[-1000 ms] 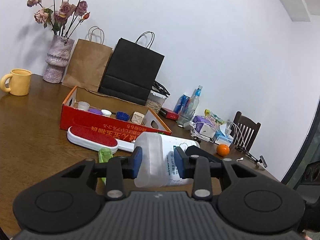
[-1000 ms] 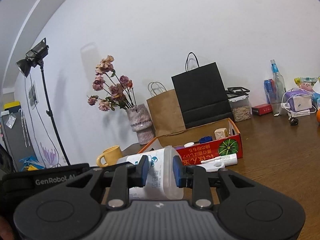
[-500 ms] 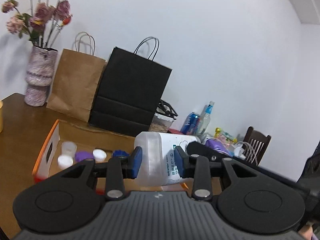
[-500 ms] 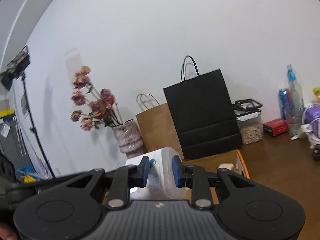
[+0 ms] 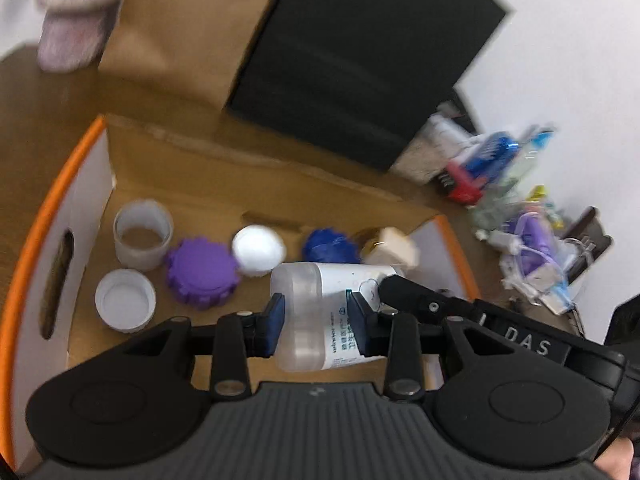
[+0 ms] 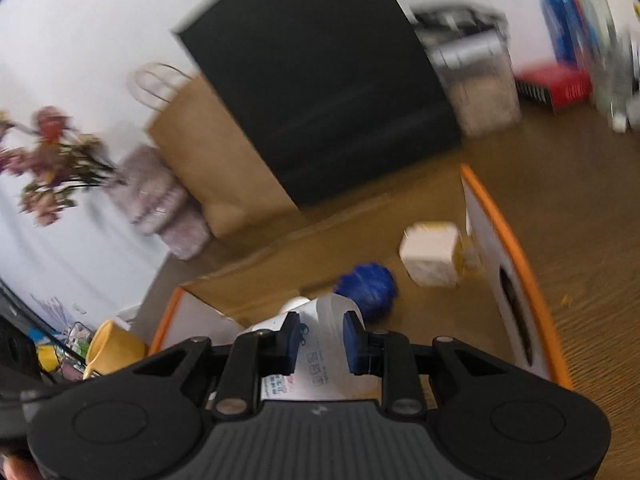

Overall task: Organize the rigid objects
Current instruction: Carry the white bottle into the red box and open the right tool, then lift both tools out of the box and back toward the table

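Note:
A white translucent plastic bottle with a printed label lies sideways between both grippers, above the inside of an orange-rimmed cardboard box. My left gripper is shut on one end of it. My right gripper is shut on the other end, where the bottle also shows. In the box lie a purple cap, a blue cap, white caps, a clear cup and a beige cube.
A black paper bag, a brown paper bag and a vase stand behind the box. Bottles, a red box and cables crowd the table's right side. A yellow mug stands left of the box.
Both grippers have carried the bottle from the table beside the lint brush up and over the box, and tilted down toward its inside. Both stay shut on it.

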